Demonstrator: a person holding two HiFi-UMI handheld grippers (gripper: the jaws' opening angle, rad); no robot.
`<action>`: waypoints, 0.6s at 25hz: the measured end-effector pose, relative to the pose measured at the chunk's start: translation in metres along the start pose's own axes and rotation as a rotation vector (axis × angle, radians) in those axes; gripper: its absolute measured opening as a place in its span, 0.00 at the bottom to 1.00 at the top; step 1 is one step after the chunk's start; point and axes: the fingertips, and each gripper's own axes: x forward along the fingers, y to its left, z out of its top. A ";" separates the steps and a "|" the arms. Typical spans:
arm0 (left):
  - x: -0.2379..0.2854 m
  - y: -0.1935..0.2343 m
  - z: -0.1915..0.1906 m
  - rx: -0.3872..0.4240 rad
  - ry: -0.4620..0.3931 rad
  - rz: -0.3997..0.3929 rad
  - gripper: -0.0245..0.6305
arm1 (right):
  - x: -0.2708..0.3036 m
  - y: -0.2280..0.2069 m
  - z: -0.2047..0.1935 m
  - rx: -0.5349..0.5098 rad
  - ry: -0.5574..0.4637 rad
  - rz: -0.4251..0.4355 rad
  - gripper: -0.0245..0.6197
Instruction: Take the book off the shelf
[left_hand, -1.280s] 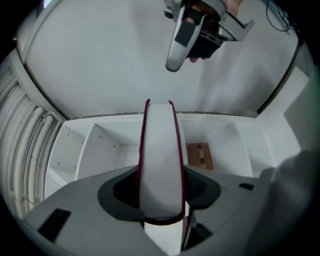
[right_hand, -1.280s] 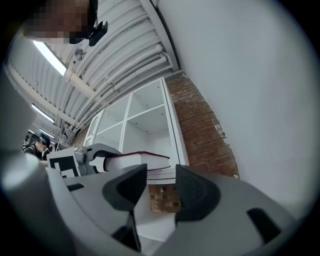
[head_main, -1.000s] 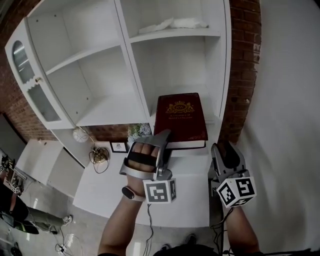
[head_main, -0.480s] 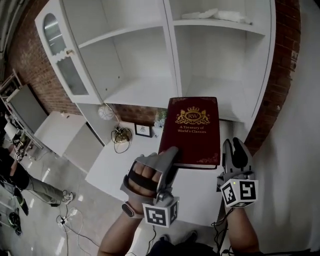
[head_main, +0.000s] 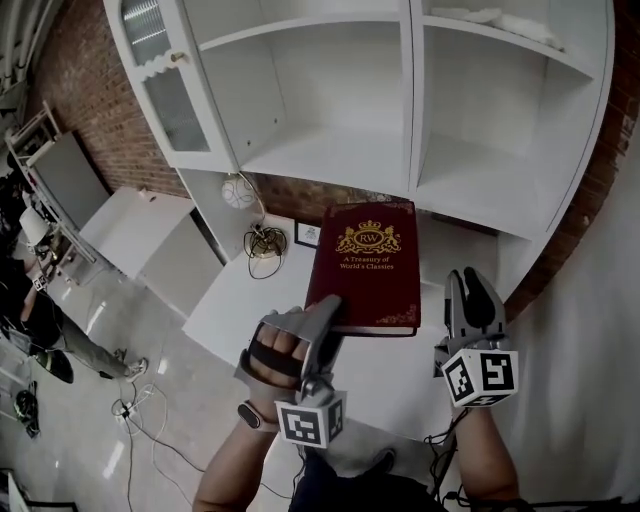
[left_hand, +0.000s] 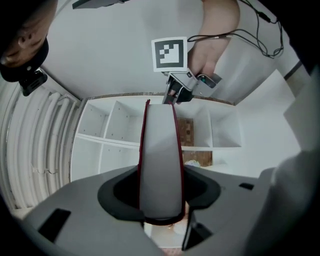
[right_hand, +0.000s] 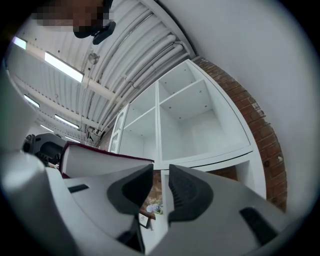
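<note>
The white shelf unit (head_main: 330, 160) fills the top of the head view, and every compartment that shows holds no book; only some pale cloth (head_main: 500, 20) lies on an upper board at the right. Below it runs a white counter (head_main: 225, 305) against the brick wall, with a coil of cable (head_main: 264, 242) and a small framed picture (head_main: 308, 234) on it.

The dark red book (head_main: 367, 265) is out of the shelf, held flat in the air over the counter with its gold-printed cover up. The left gripper (head_main: 328, 312) clamps its near left corner, and in the left gripper view the page block and red covers sit right between the jaws. The right gripper (head_main: 468, 290) hangs just beside the book's right edge; its jaws have just been closing to a narrow gap with nothing between them.

The taking-off looks done, judged from this; what may remain is bringing the book away or setting it down
</note>
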 end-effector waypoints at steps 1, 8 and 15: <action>-0.001 -0.003 -0.008 -0.002 0.000 -0.010 0.37 | 0.003 0.007 -0.001 0.003 0.004 0.004 0.19; -0.003 -0.025 -0.065 0.006 -0.014 -0.062 0.37 | 0.025 0.048 -0.003 -0.001 0.005 0.002 0.18; 0.005 -0.059 -0.117 -0.041 -0.045 -0.133 0.37 | 0.044 0.082 -0.008 -0.026 0.018 -0.030 0.17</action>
